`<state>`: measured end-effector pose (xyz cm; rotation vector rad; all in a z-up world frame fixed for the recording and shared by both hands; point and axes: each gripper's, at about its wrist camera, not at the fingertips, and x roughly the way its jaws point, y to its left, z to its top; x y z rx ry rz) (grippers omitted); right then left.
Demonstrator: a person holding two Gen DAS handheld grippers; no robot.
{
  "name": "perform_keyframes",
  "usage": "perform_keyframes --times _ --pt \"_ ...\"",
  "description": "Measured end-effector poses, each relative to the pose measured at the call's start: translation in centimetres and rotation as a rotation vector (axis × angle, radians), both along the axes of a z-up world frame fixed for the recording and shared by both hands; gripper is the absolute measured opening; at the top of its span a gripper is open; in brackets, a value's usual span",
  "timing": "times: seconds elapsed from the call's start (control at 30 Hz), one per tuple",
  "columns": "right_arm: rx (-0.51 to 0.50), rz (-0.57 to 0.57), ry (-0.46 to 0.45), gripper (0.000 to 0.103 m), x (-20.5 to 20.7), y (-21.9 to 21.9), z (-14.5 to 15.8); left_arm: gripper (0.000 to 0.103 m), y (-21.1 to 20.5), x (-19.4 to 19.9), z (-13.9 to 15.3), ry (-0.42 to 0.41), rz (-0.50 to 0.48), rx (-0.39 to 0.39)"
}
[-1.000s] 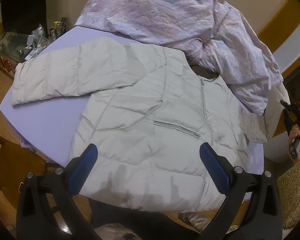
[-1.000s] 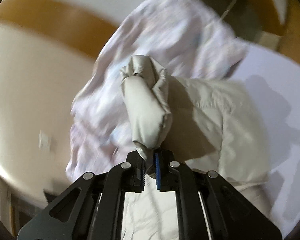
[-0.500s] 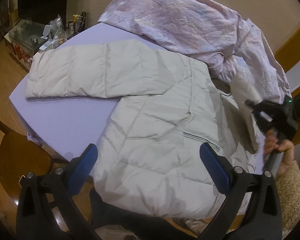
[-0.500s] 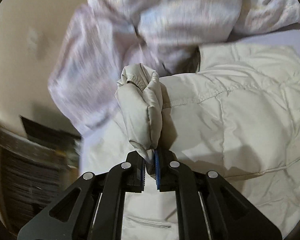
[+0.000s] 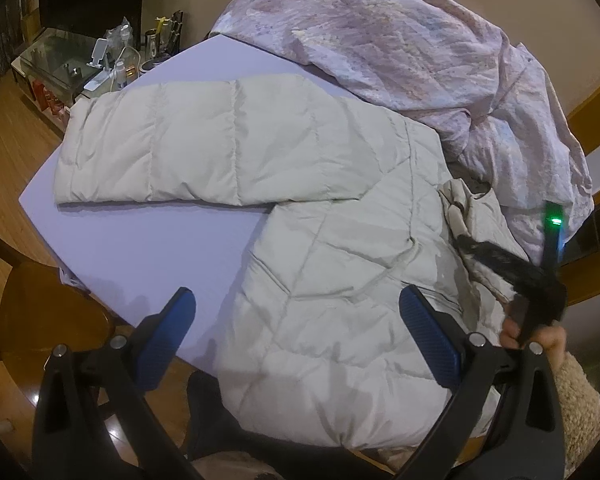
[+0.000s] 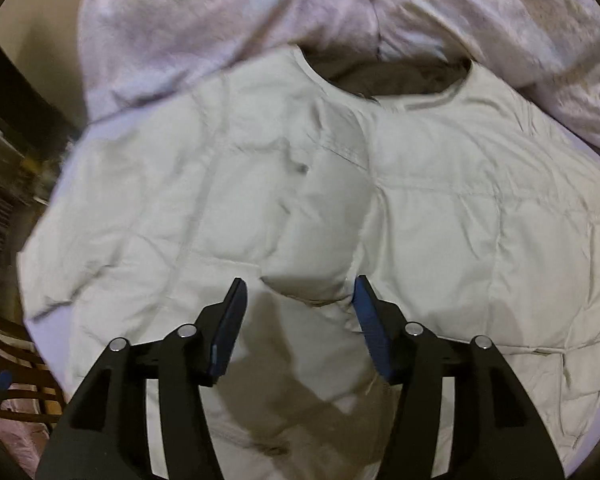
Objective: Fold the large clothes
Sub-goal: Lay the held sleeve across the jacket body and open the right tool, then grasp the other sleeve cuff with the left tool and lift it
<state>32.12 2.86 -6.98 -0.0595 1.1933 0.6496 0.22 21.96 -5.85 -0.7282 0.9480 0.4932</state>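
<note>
A pale grey puffer jacket (image 5: 340, 264) lies flat on a lilac table (image 5: 140, 248), one sleeve (image 5: 188, 148) stretched out to the left. My left gripper (image 5: 296, 332) is open and empty above the jacket's lower hem. The right gripper (image 5: 464, 240) shows in the left wrist view over the jacket's right side. In the right wrist view the right gripper (image 6: 298, 316) is open, just above the folded-over sleeve (image 6: 312, 240) lying on the jacket's chest (image 6: 460, 220), below the collar (image 6: 388, 80).
A crumpled pink-lilac quilt (image 5: 420, 48) is heaped at the back of the table, touching the jacket's collar. A glass side table (image 5: 80, 64) with small items stands far left. A wooden chair (image 5: 32, 312) is at the near left table edge.
The right gripper carried the right sleeve over onto the jacket's chest and opened, letting it go. The left gripper stayed open and swung its view a little to the left.
</note>
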Motion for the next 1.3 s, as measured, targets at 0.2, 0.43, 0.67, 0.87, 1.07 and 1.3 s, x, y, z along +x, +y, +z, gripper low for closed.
perform_keyframes --times 0.2,0.43,0.67,0.87,1.07,1.3 --pt "0.141 -0.176 0.028 0.043 2.8 -2.1 1.4 0.101 2.3 0.0 -1.1 0.018 0.024 -0.008" --pt "0.066 -0.255 0.131 0.041 4.6 -0.6 -1.9 0.101 5.2 -1.0 -2.5 0.037 0.090 -0.030" --pt "-0.119 -0.162 0.133 0.043 3.8 3.5 -5.2 0.101 8.9 -3.3 -4.1 0.002 0.221 -0.100" --pt "-0.120 -0.153 0.155 0.043 4.1 3.6 -5.6 0.097 12.4 -5.0 -5.4 -0.062 0.350 -0.151" --pt "-0.116 -0.157 0.155 0.043 4.0 3.6 -5.5 0.087 15.7 -6.5 -7.4 -0.148 0.501 -0.258" --pt "-0.117 -0.159 0.152 0.043 4.0 3.5 -5.6 0.078 17.9 -8.4 -9.3 -0.203 0.639 -0.312"
